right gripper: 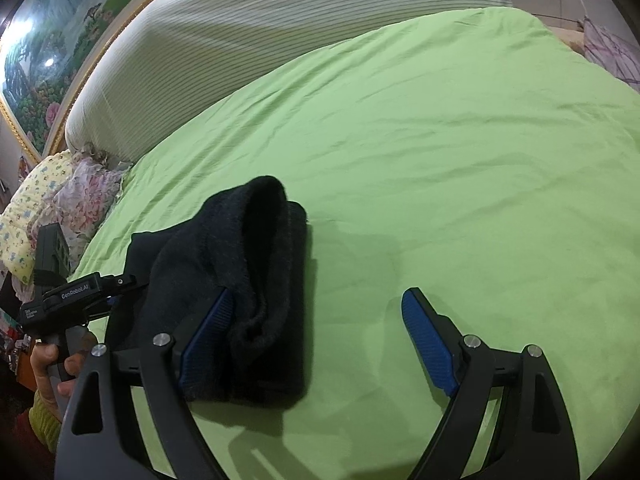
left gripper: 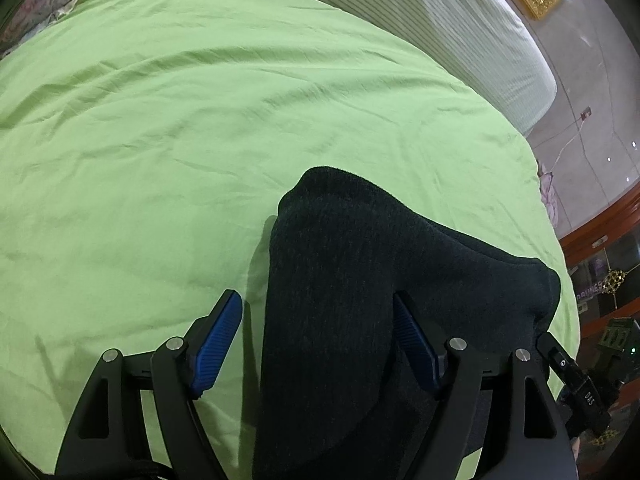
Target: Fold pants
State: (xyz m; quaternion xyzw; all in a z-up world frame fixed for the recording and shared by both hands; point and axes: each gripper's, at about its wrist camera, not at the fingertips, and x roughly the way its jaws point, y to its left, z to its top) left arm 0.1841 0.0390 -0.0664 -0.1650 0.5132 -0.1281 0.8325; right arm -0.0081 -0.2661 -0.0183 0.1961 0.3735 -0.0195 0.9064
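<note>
Currently both grippers are over the green sheet (left gripper: 160, 140), each with its fingers spread wide. Left gripper (left gripper: 318, 320): blue pads far apart, nothing clamped. The dark pants (left gripper: 360, 280) lie as a bunched, folded mass running through the gap between the fingers; the fabric covers the tip and part of the right-hand pad (left gripper: 416, 344), while the left-hand pad (left gripper: 218, 344) stands clear of the cloth with bare sheet beneath it. Whether the fabric presses on the right-hand pad or only lies in front of it, cannot tell.

Right gripper (right gripper: 320, 304): also wide open, nothing held. In this view the pants (right gripper: 256, 272) sit at the left-hand finger (right gripper: 208, 336), the cloth touching or overlapping that pad, a rounded fold rising beyond its tip. The right-hand finger (right gripper: 430, 344) is well apart from the pants, over bare sheet.

The left gripper's body and the hand (right gripper: 52, 364) holding it appear at the left edge of the right view, just beside the pants. A striped pale cover (right gripper: 280, 40) lies beyond the sheet, ahead of the fingertips.
</note>
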